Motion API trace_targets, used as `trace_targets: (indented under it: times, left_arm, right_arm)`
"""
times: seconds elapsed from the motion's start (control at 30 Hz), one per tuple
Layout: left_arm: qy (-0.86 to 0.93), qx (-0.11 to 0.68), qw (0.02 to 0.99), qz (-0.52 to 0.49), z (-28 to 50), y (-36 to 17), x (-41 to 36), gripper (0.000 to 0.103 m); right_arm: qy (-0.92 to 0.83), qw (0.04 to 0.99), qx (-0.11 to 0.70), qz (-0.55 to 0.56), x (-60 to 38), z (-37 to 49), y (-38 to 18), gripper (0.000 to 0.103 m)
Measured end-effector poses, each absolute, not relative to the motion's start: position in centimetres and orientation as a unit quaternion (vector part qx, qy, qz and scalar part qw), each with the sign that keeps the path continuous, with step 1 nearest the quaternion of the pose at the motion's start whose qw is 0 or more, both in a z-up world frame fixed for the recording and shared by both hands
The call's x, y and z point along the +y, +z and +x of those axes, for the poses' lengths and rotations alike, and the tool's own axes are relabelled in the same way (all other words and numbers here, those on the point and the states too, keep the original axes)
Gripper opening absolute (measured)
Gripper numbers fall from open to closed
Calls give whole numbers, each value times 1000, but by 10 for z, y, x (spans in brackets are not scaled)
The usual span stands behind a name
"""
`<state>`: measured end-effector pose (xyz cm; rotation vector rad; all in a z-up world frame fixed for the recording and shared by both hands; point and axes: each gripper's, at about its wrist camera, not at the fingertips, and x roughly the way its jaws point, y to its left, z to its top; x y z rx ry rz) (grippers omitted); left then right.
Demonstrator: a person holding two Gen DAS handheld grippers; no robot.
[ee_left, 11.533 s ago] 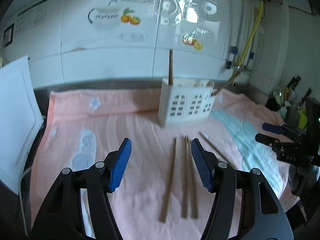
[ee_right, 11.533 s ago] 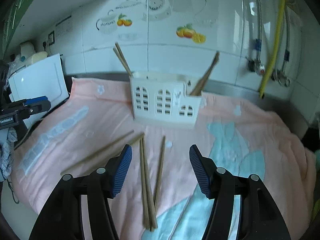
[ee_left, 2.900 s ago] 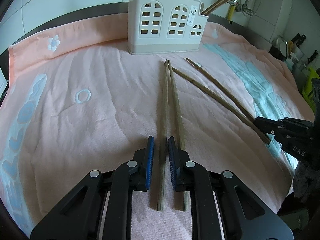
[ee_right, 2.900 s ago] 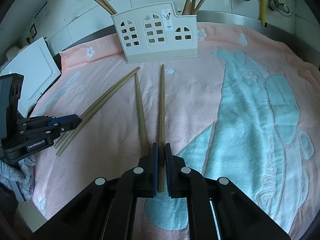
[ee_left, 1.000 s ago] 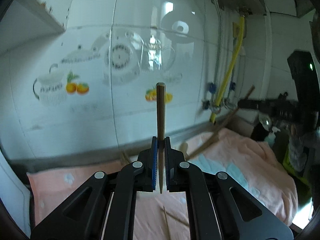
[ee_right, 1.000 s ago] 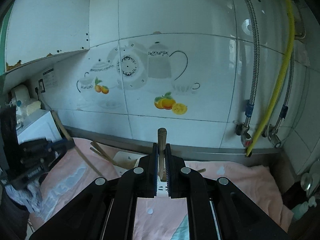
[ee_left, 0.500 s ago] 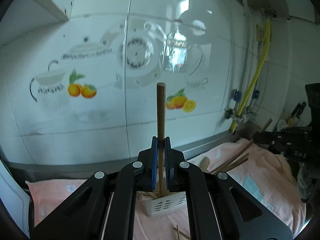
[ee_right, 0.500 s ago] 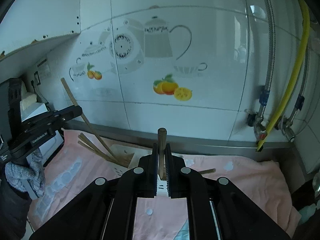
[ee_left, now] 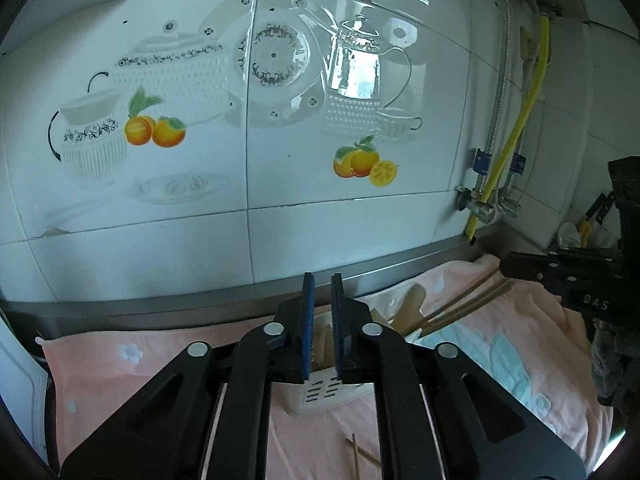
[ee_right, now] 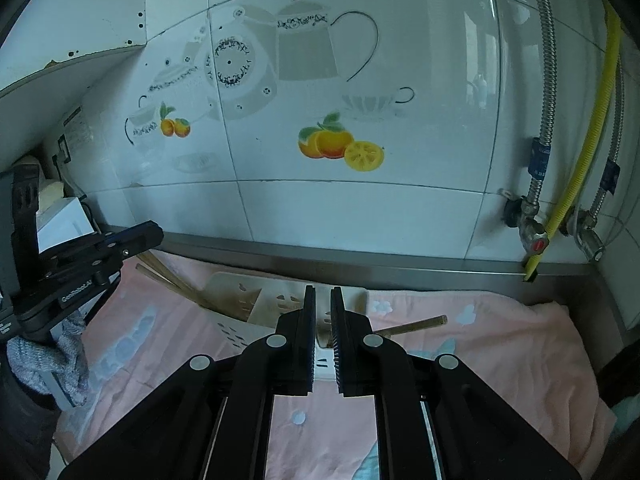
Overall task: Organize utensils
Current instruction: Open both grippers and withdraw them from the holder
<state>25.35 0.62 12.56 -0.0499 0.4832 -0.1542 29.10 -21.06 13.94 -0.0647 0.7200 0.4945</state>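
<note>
My left gripper [ee_left: 321, 328] hangs just above the white utensil holder [ee_left: 326, 394], its jaws slightly parted and empty; chopstick tops [ee_left: 322, 342] stand in the holder between the fingers. My right gripper [ee_right: 321, 336] is over the same holder [ee_right: 240, 300], jaws slightly parted and empty. A chopstick [ee_right: 416, 326] leans out of the holder to the right, others [ee_right: 168, 278] to the left. Two chopsticks [ee_left: 356, 454] lie on the pink towel [ee_left: 120, 380] below the left gripper.
The tiled wall [ee_left: 280, 160] stands close behind the holder. Yellow hose and valves [ee_right: 560, 216] are at the right. A white appliance [ee_right: 60, 220] sits at the left. The other gripper shows at each view's side: [ee_left: 580, 280], [ee_right: 80, 264].
Both grippers have let go of their chopsticks, which dropped into the holder. The jaws have parted a little and both views have moved closer to the wall.
</note>
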Motion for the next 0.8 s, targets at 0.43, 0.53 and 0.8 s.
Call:
trace_targets:
  times: [0.43,0.53,0.8]
  left_arm:
    - [-74,221,972,-13,195,124,7,37]
    - [-74,222,972,-12,173,113,11,43]
    - [-76,248,966,-16,123,73,17,52]
  right_arm:
    - [245,918,309,-41,-217,235,140,27]
    - [246,919,305,-46,-216,212,128,29]
    - [264,902,337,-49,-210,159,71,29]
